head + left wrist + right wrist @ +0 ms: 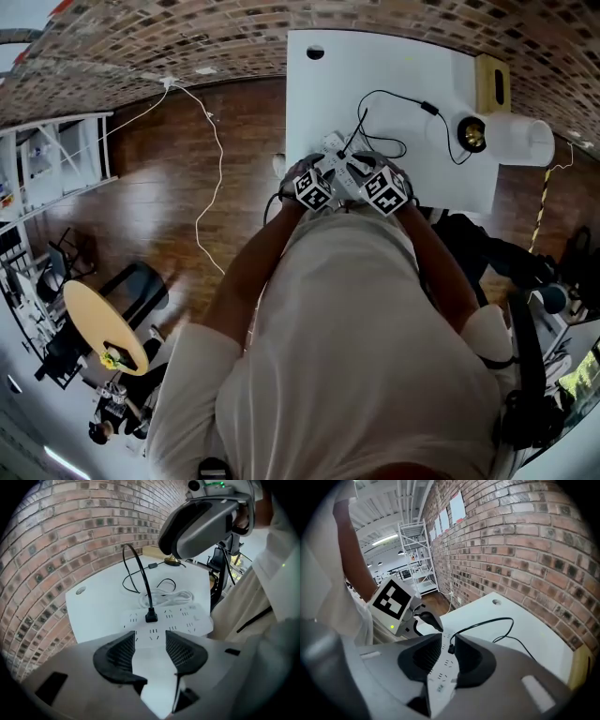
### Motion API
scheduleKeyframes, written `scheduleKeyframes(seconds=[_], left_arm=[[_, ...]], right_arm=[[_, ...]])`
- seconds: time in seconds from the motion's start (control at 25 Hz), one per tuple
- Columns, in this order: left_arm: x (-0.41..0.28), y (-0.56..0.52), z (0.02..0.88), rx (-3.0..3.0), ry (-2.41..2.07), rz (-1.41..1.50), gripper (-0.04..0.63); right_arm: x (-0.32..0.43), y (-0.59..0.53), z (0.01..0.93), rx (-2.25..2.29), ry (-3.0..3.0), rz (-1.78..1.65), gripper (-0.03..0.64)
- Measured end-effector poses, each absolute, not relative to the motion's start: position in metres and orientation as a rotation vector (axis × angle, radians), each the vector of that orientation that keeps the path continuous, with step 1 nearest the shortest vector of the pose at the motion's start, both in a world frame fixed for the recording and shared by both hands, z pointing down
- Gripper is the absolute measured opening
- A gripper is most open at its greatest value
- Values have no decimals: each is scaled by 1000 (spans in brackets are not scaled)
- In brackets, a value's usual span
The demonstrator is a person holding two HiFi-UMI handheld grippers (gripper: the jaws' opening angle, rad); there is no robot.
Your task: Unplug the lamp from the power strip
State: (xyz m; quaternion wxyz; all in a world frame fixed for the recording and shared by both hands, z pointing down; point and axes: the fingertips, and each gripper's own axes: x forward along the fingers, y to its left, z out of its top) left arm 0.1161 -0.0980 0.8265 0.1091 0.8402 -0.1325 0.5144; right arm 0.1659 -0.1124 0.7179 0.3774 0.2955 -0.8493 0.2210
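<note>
A white power strip (335,145) lies near the front edge of the white table (375,66). A black plug (151,616) sits in one of its sockets. Its black cord (394,97) runs to the lamp (472,133) with a white shade at the right. My left gripper (150,644) is open just above the strip's near edge, a little short of the plug. My right gripper (447,646) is open over the strip, with the plug (451,648) in the gap at its tips and the pads not pressing it. In the head view both grippers, left (323,171) and right (364,174), meet over the strip.
The strip's own white cable (164,597) is coiled behind it on the table. A brick wall runs along the table's far side. A thin white cable (211,169) trails over the wooden floor at the left. A black chair (487,246) stands at the right.
</note>
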Motion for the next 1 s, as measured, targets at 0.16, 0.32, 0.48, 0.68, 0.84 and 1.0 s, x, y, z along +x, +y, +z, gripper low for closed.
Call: scheduleKeyframes(seconds=[0.16,0.32,0.48,0.68,0.84,1.0], left_arm=[[115,-108,832,2491,-349,1521,232],[122,-109,834,2526,-238,1517,312],[130,-109,839,2562,-185,1546,339],[134,-101,854,2531,-144,1609,342],[130,-97,861,2498,-170,1622,344],[125,-98,861,2448,-245,1524,347]], right_arm=[[161,-118,743,733,-2114,621,94],[154,-124,760,706,-2081,660,94],[151,-124,778,681,-2043,700,97],[150,-119,801,668,-1988,761,101],[150,-119,813,701,-1963,841,101],[148,-121,823,719,-1949,871,100]])
